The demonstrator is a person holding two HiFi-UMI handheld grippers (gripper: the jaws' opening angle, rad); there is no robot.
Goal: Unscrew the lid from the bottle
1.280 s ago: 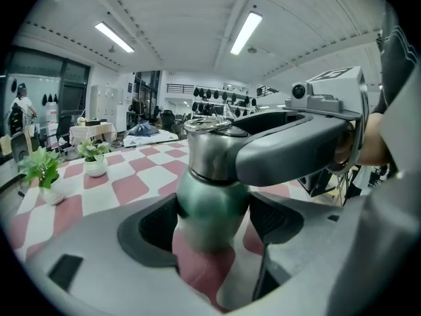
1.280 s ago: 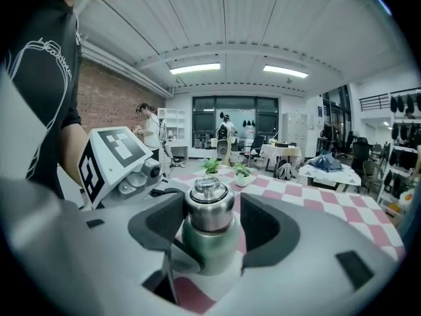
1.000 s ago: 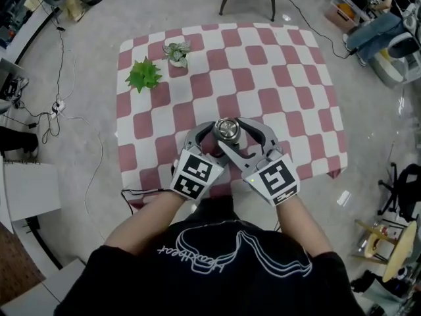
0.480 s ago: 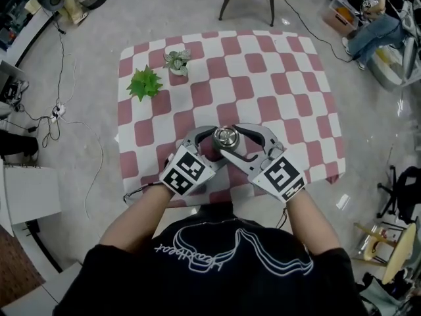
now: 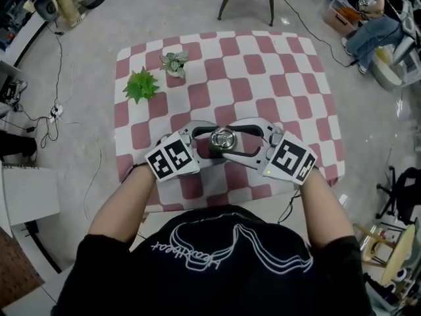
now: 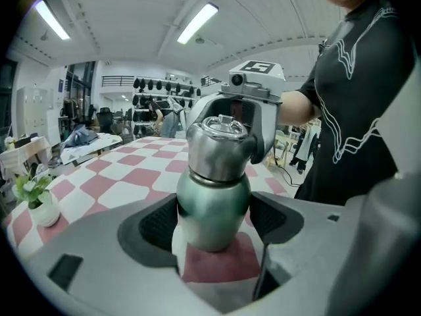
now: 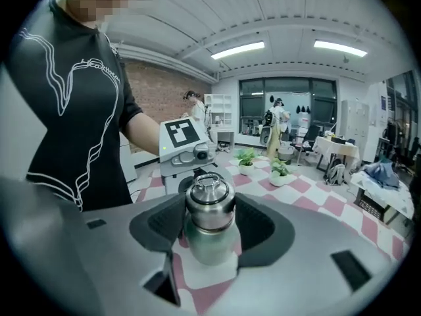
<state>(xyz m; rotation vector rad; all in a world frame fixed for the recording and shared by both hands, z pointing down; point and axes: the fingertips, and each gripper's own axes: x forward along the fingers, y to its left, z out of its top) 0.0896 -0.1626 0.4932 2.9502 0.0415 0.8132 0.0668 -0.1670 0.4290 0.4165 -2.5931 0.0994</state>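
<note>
Bottle (image 5: pixel 222 139) stands upright on the checked table (image 5: pixel 263 78), near the edge closest to the person, with one gripper at each side. The left gripper (image 6: pixel 214 224) is clenched on the green body, and its dark pads press on both flanks. The right gripper (image 7: pixel 210 222) is clamped higher, on the steel lid (image 7: pixel 209 199). I judge that the step in hand is the unscrewing itself: one claw holds the body and the other holds the lid. The thread is hidden, so I cannot tell if the lid is already loose. The next move probably calls for rolling the right wrist to turn the lid, while the left keeps the body from turning. A re-grip may be needed for another turn.
</note>
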